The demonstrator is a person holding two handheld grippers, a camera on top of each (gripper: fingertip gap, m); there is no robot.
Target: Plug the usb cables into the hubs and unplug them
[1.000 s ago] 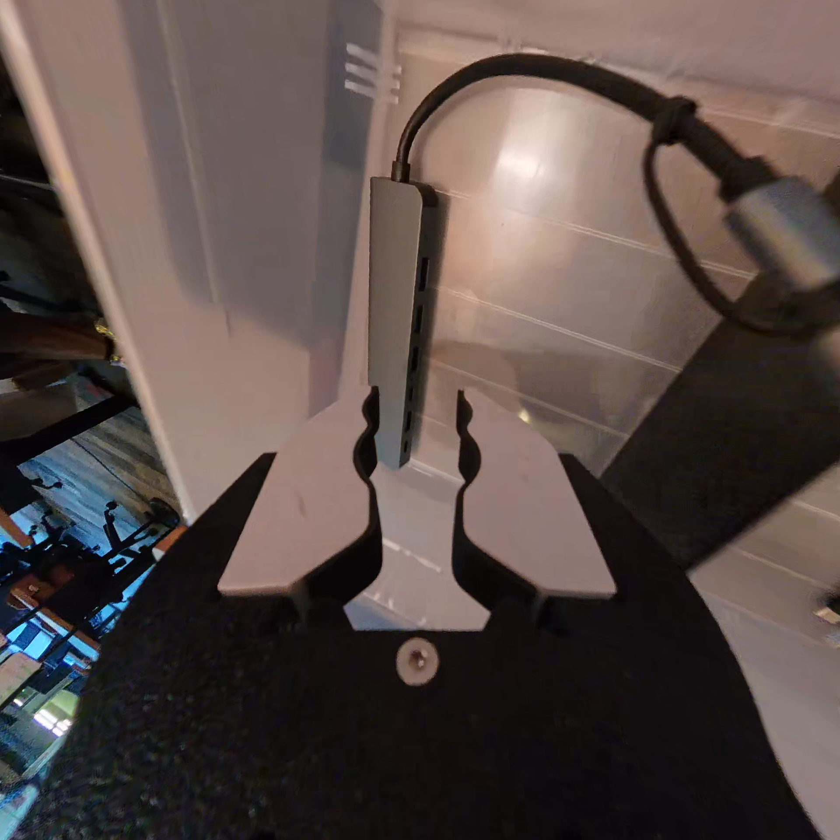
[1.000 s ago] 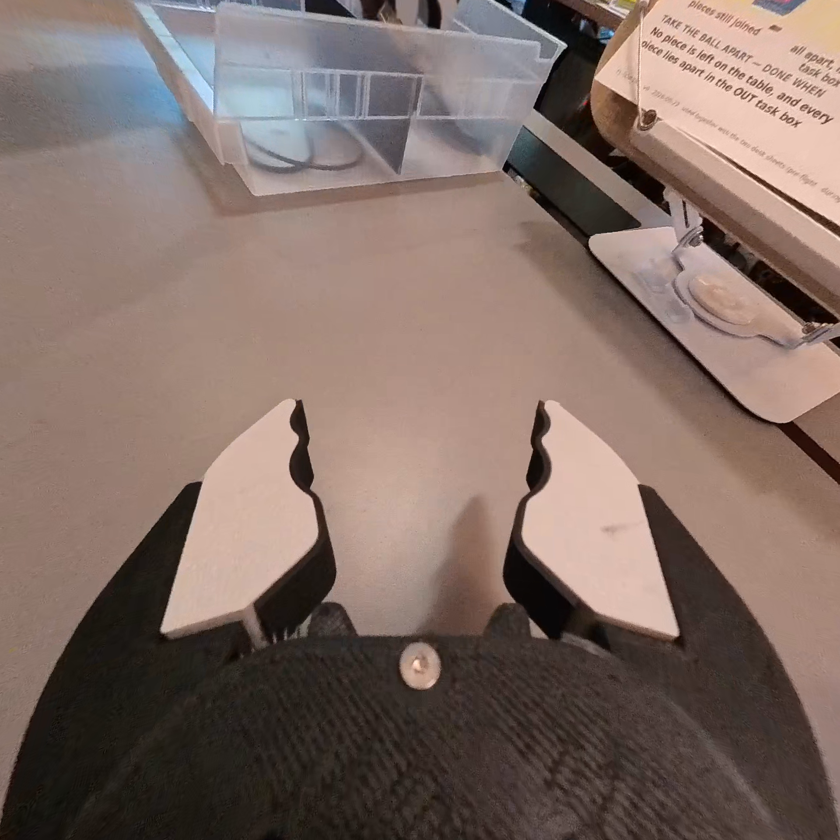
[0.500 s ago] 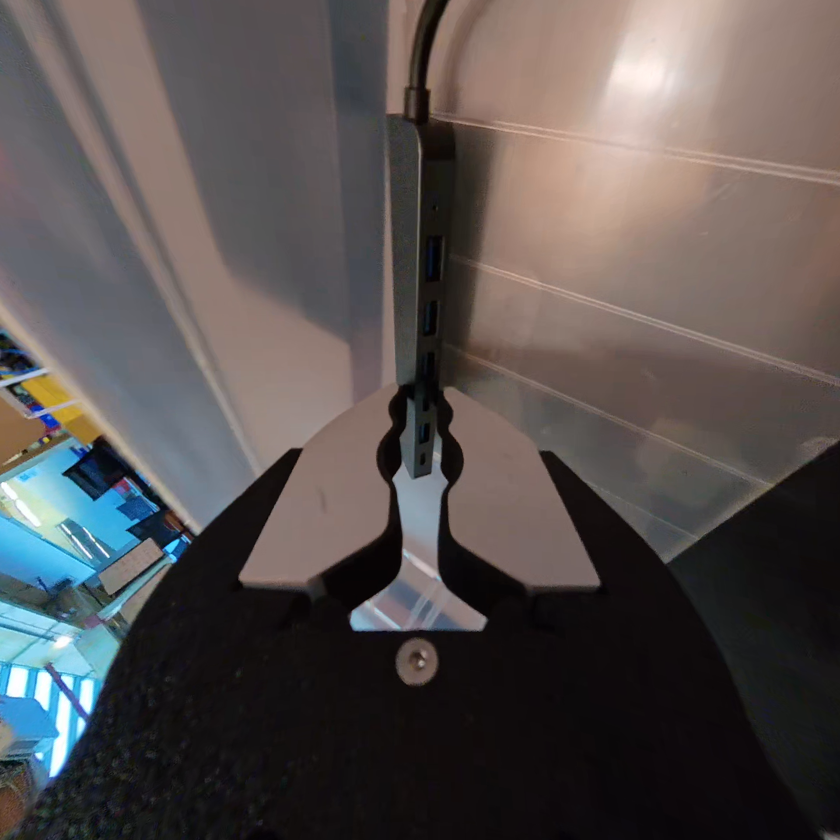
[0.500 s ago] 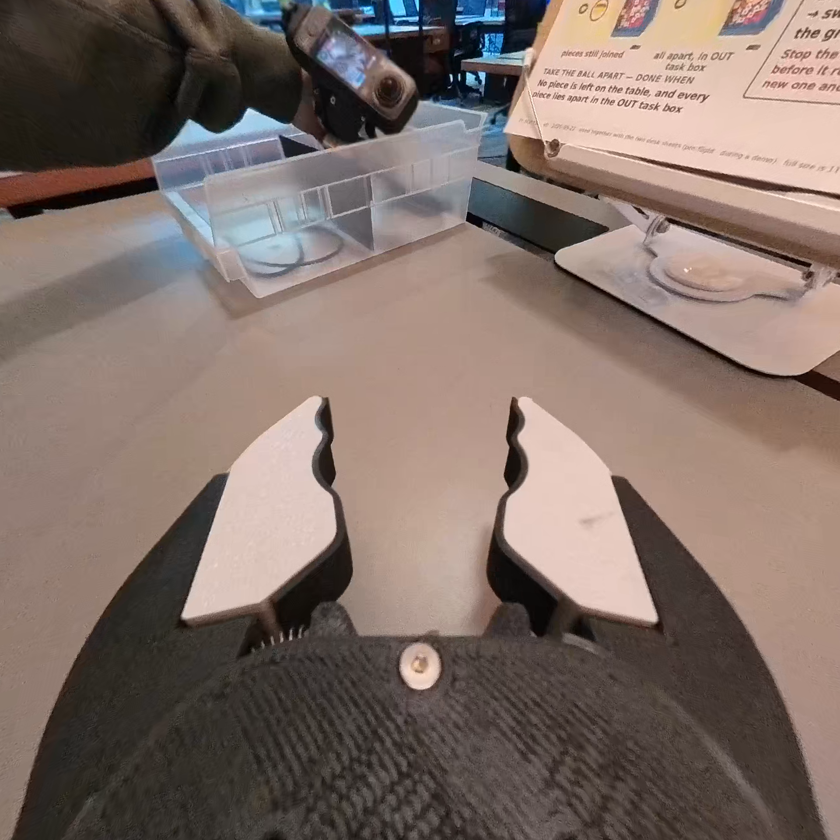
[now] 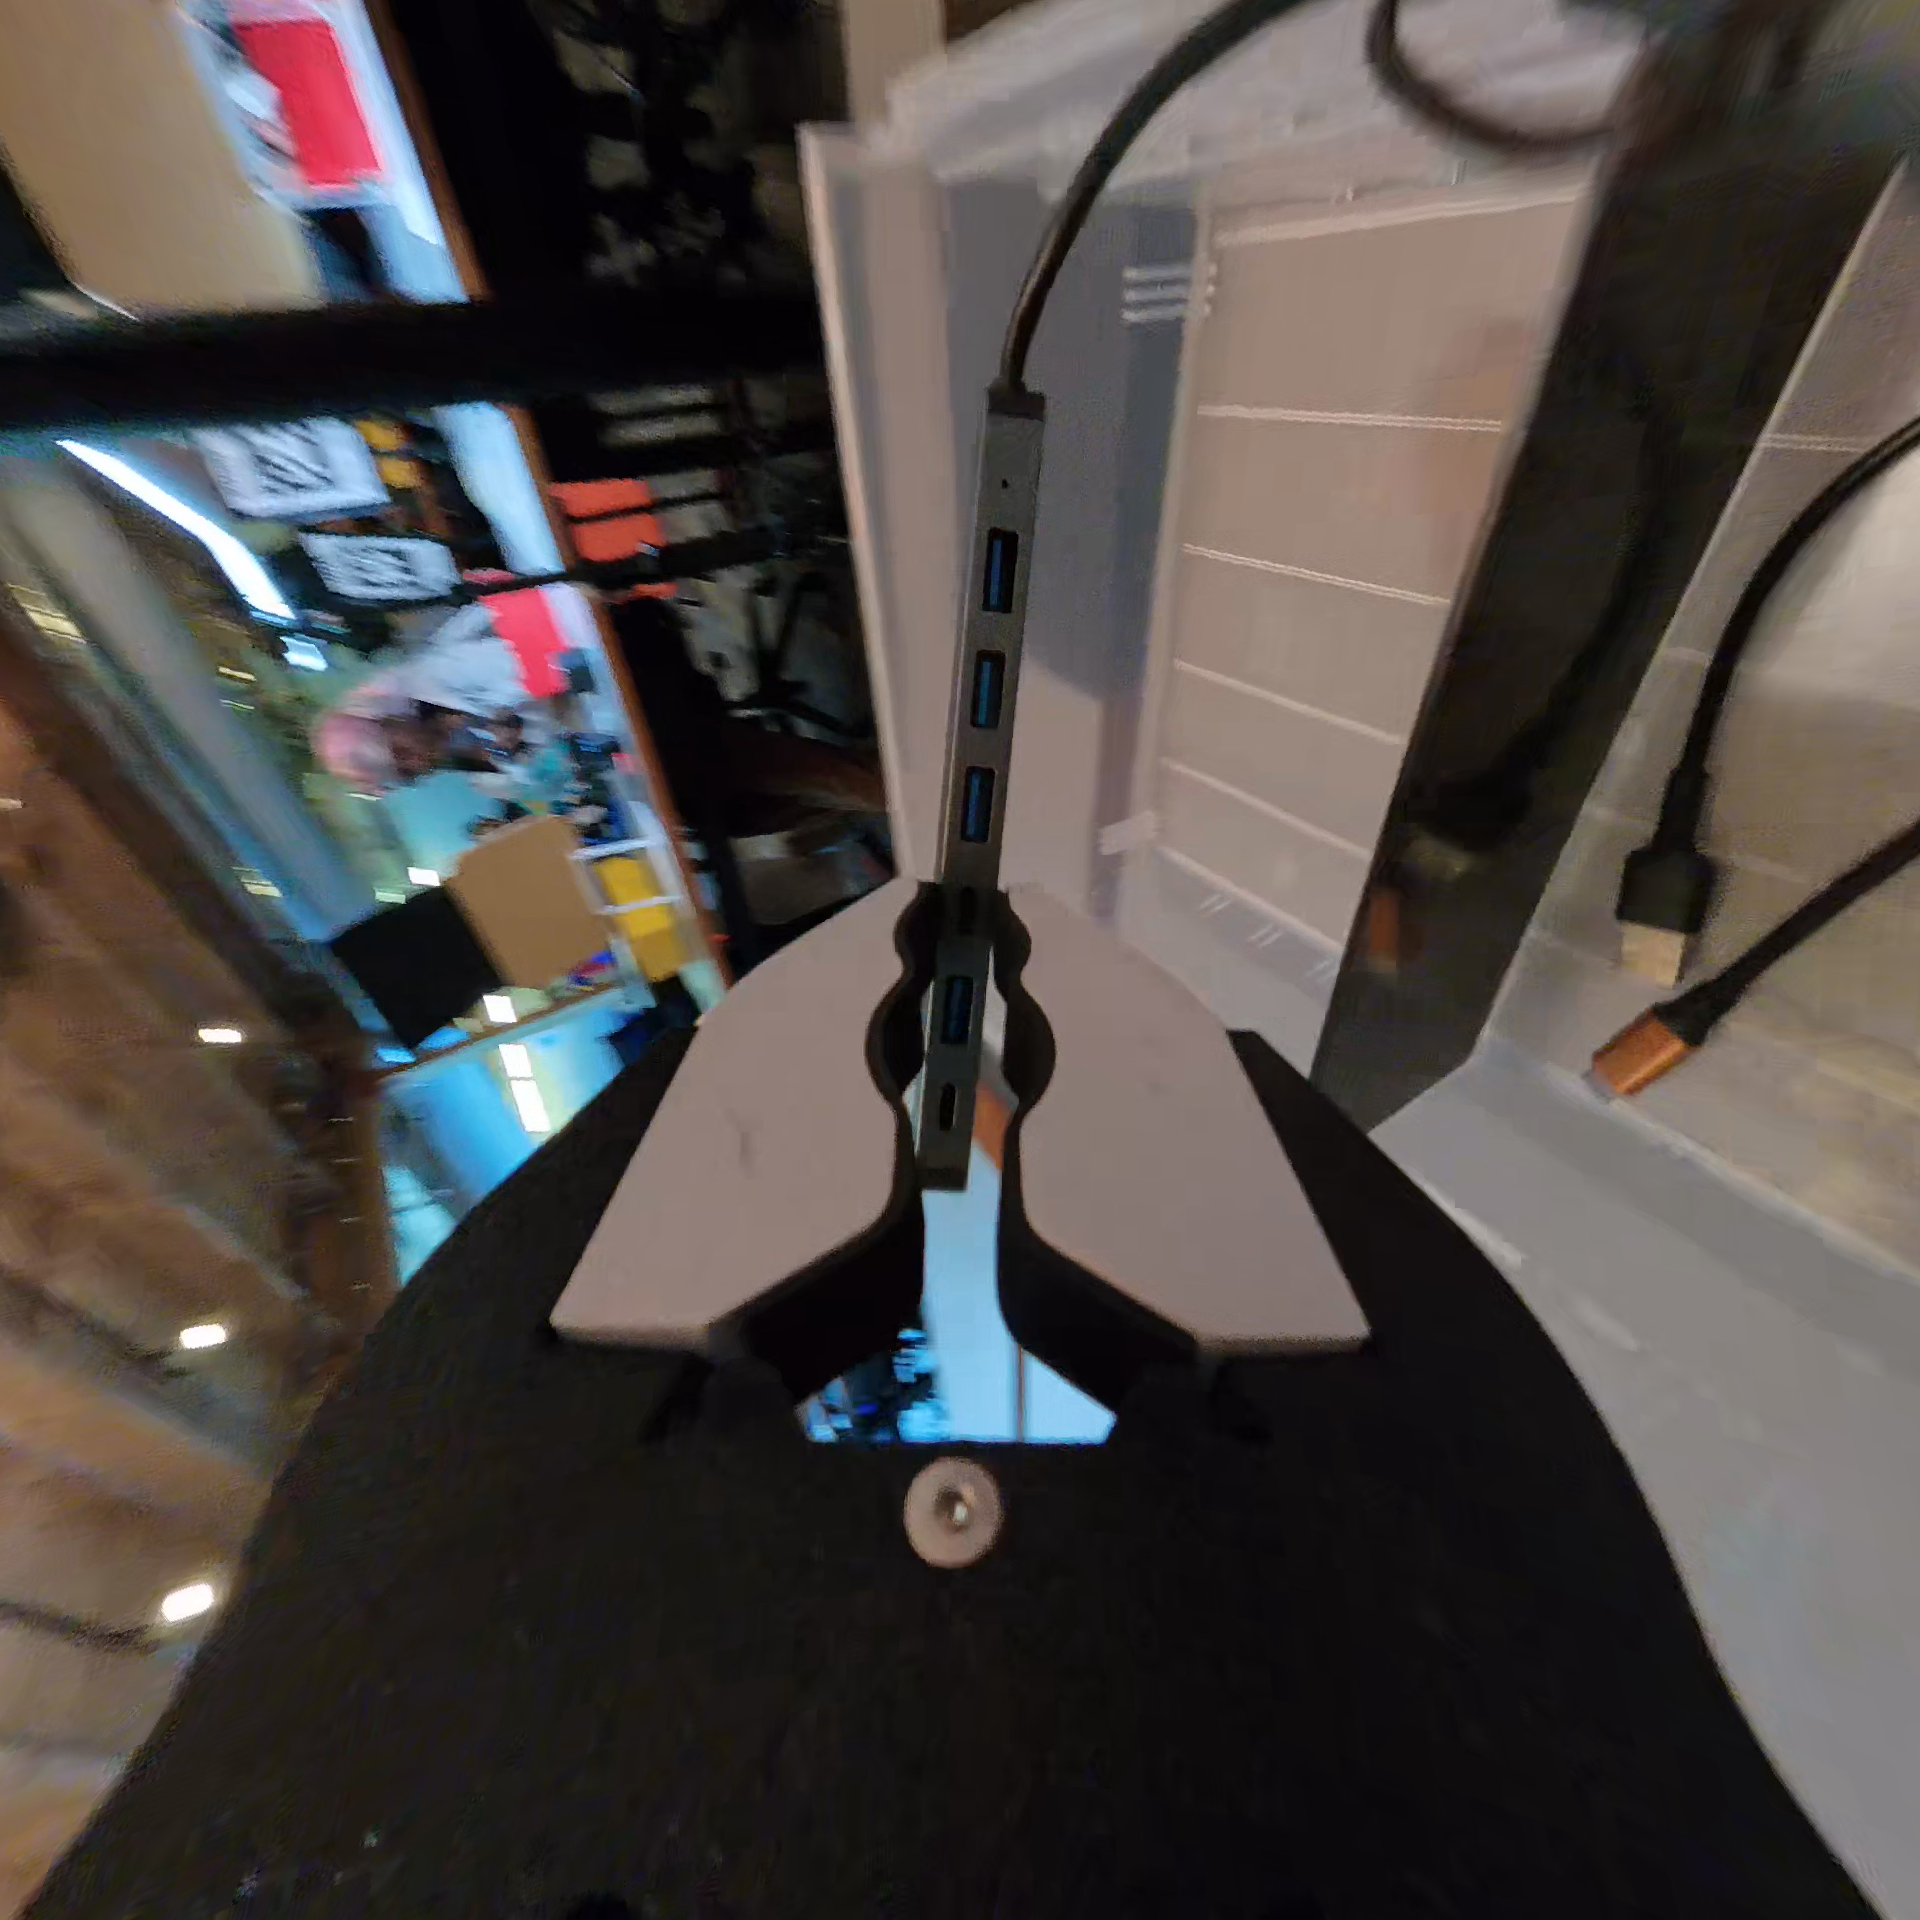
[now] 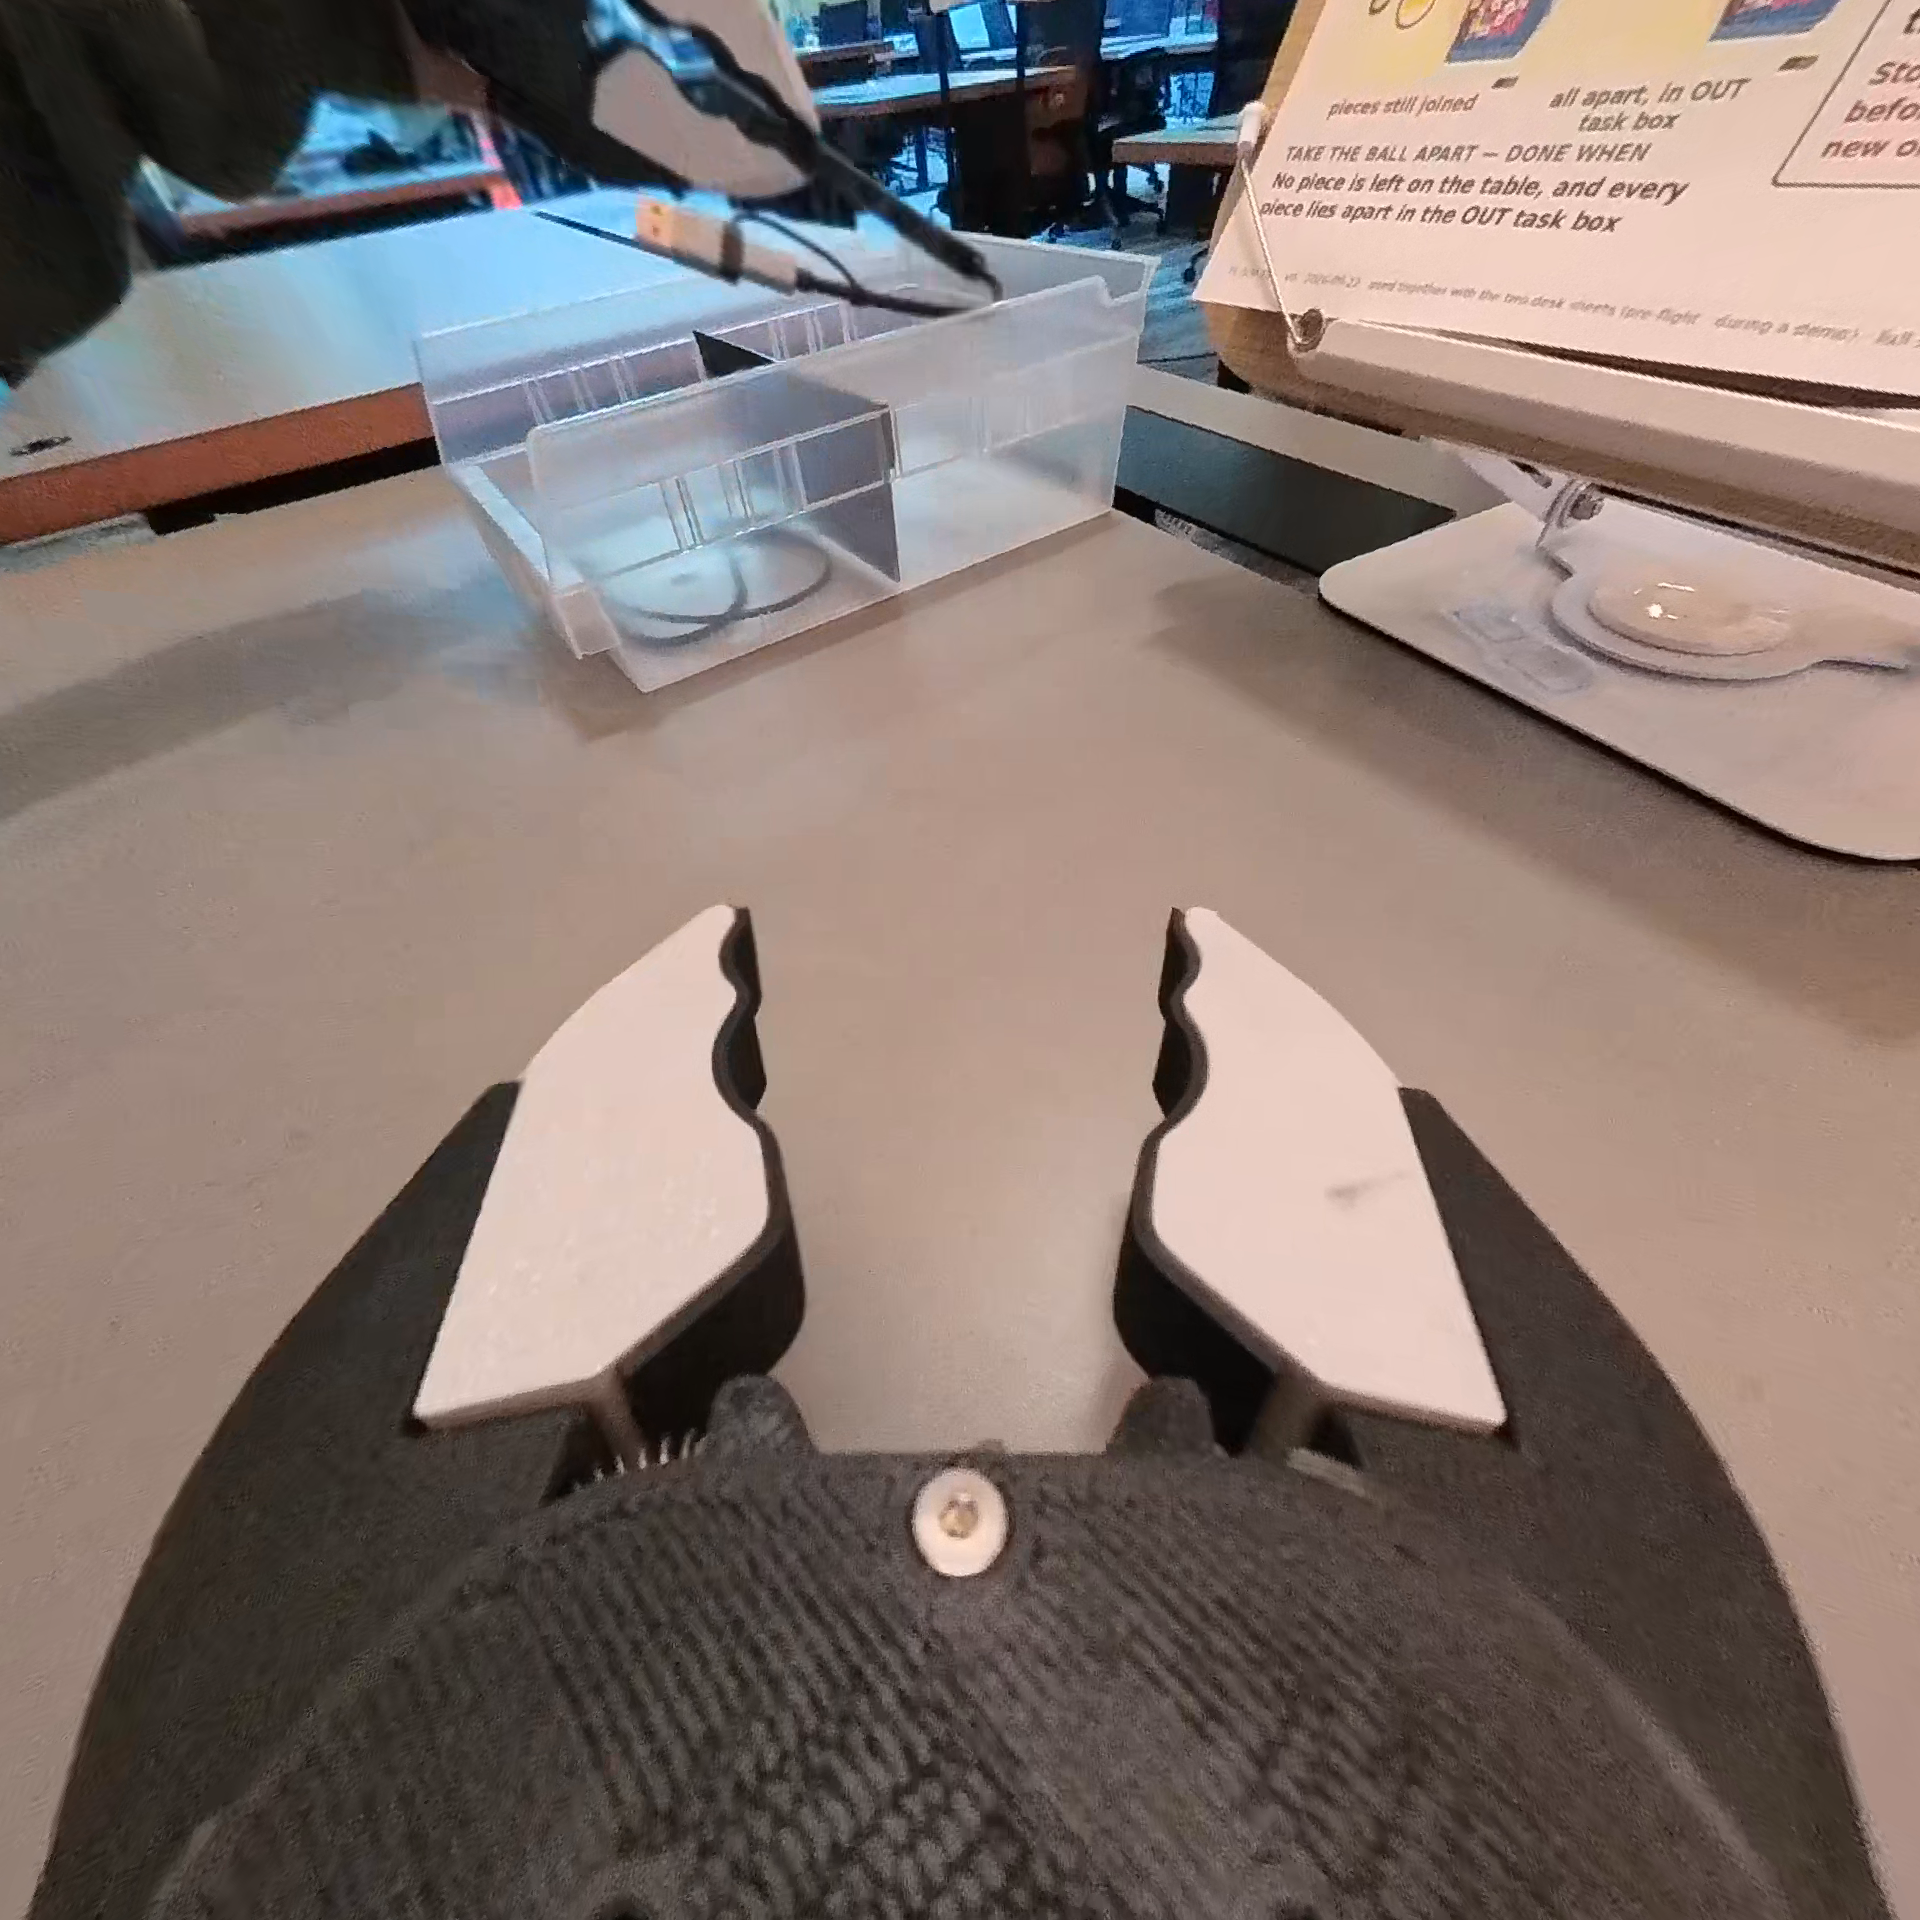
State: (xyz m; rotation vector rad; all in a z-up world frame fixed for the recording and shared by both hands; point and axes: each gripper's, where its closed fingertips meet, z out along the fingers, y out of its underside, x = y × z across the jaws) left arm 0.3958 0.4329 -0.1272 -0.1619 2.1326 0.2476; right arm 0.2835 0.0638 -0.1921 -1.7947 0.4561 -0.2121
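My left gripper (image 5: pixel 961 906) is shut on the lower end of a slim grey USB hub (image 5: pixel 982 717). The hub stands on edge, its blue ports facing the camera. Its black lead (image 5: pixel 1075 197) curves up and away. It is held over a clear plastic bin (image 5: pixel 1299 644). In the right wrist view the hub (image 6: pixel 883 223) hangs above that bin (image 6: pixel 997 447), its silver plug (image 6: pixel 717 244) dangling. Loose cables lie in the bin: a black plug (image 5: pixel 1662 914) and a copper-coloured plug (image 5: pixel 1642 1060). My right gripper (image 6: pixel 961 925) is open and empty, low over the table (image 6: pixel 312 935).
A black divider (image 6: pixel 831 468) splits the bin; a coiled black cable (image 6: pixel 717 592) lies in its left compartment. A white document stand (image 6: pixel 1662 665) with a printed sheet sits at the right. A person's dark sleeve (image 6: pixel 156 94) reaches in from the upper left.
My left gripper closed on the hub's end and lifted it up out of the bin. My right gripper's jaws narrowed a little and its view tilted up towards the bin.
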